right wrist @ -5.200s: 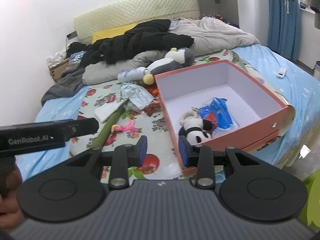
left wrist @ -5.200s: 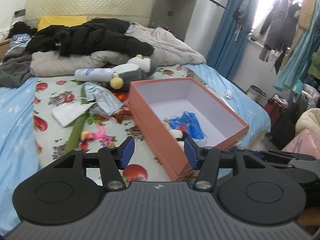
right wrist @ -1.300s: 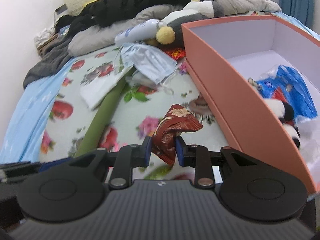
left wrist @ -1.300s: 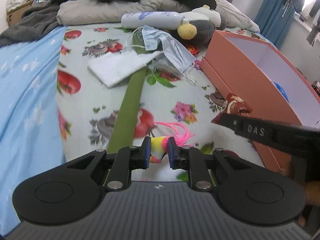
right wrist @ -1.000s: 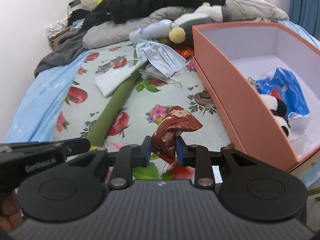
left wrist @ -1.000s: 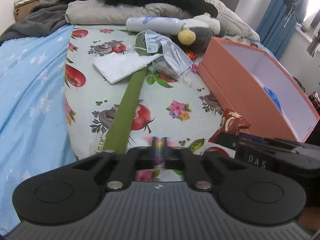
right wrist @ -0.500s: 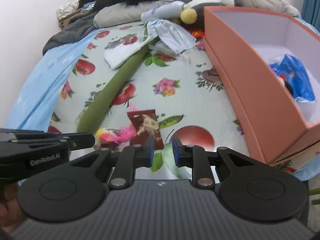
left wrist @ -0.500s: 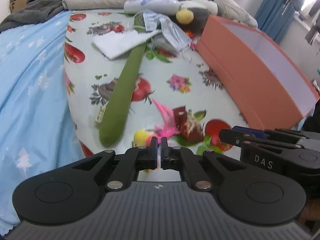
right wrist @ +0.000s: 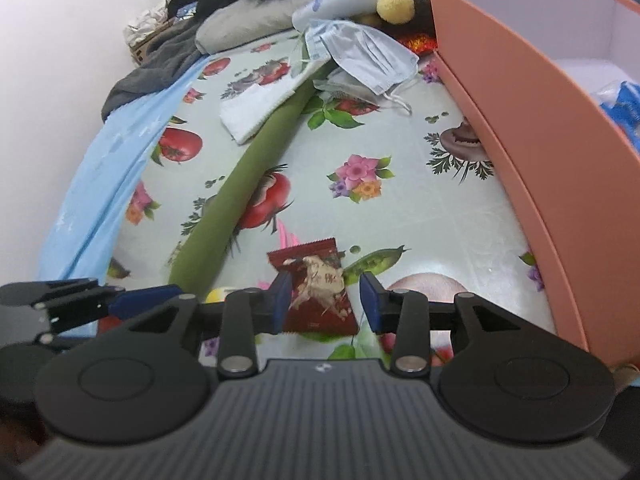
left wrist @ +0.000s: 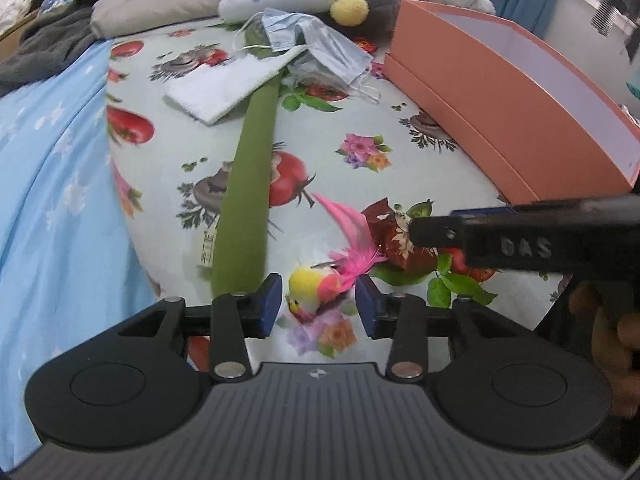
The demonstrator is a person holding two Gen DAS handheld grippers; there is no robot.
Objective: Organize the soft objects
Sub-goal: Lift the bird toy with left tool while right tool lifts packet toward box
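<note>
On the near edge of the bed, atop the fruit-print sheet [left wrist: 352, 128]: yellow and pink feathered bird toy [left wrist: 316, 286] lying between the spread fingers of the left tool [left wrist: 319, 305], touched by neither pad. Just right of it, dark red snack packet [right wrist: 318, 294] flat on the sheet between the parted fingers of the right tool [right wrist: 325, 305], left pad at its edge, right pad clear of it. Left of both, long green plush tube [left wrist: 250, 184] running to the far side under a white folded cloth [left wrist: 228, 84]. Farther off, blue face masks [left wrist: 316, 42] and a grey plush with a yellow pompom [left wrist: 349, 11]. At right, orange box [right wrist: 552, 152] standing open, blue bag [right wrist: 624, 110] inside
</note>
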